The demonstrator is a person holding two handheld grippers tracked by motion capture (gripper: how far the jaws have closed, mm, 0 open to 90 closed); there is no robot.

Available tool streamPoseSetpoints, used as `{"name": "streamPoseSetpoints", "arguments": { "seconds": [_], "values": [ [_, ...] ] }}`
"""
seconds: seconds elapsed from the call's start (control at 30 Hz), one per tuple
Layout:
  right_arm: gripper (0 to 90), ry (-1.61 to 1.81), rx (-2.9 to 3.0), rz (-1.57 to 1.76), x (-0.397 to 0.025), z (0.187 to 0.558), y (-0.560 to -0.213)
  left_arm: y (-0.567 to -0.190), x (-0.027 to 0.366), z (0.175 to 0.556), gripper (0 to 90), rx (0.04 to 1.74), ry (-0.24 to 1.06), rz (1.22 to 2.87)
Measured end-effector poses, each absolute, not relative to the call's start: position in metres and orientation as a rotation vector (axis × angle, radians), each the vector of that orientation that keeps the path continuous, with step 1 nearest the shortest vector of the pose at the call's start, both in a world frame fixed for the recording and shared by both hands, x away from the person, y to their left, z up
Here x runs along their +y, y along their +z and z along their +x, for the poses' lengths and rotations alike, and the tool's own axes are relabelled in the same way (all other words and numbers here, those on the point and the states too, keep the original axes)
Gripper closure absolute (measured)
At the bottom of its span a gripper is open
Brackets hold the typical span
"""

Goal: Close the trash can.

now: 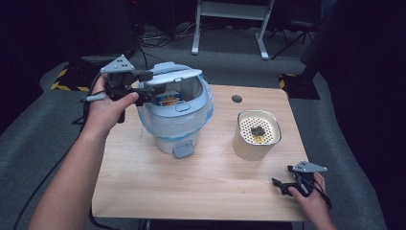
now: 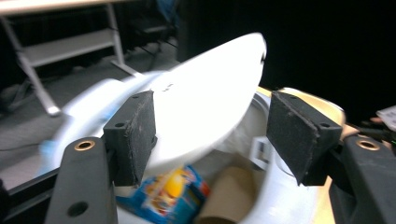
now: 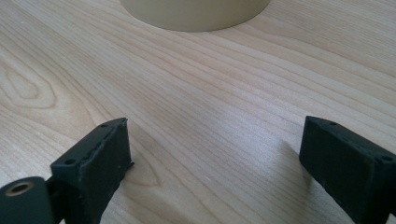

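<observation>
In the high view, the left gripper (image 1: 143,88) is raised at the lid (image 1: 174,76) of a pale blue-and-white bin (image 1: 174,122), which stands left of centre on the wooden counter (image 1: 191,182). The lid is tilted up, showing a colourful packet (image 1: 168,99) inside. A beige canister (image 1: 256,135) stands to the right, well apart. The right gripper (image 1: 282,184) rests near the counter's front right corner.

In the left gripper view, its jaws stand wide apart on either side of the blurred white lid (image 2: 205,93), clamping nothing; the packet (image 2: 170,193) and a cardboard tube (image 2: 224,196) lie below.

In the right gripper view, its jaws gape wide over bare counter (image 3: 210,121), holding nothing, the canister (image 3: 196,14) ahead.
</observation>
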State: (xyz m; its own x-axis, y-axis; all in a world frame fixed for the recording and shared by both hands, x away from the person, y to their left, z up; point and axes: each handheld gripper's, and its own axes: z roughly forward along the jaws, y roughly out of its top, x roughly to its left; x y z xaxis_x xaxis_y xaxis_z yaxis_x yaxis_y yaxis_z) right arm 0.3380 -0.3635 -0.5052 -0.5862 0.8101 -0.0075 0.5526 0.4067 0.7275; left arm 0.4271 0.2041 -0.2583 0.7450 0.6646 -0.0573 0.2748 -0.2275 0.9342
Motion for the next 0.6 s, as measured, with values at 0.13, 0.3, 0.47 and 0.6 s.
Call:
{"name": "streamPoseSetpoints", "arguments": {
  "seconds": [0.13,0.3,0.47,0.6],
  "values": [
    [8.9,0.991,2.308,1.173,-0.364,0.338,-0.505,-0.264,0.192,0.425,33.9,0.712,0.427,1.856],
    [8.9,0.991,2.308,1.174,-0.364,0.338,-0.505,-0.266,0.182,0.429,36.5,0.738,0.374,1.882],
    [8.9,0.991,2.309,1.174,-0.364,0.338,-0.505,-0.271,0.176,0.436,42.1,0.789,0.368,1.91],
    [8.9,0.991,2.308,1.175,-0.363,0.338,-0.505,-0.273,0.172,0.44,44.5,0.831,0.376,1.912]
  ]
}}
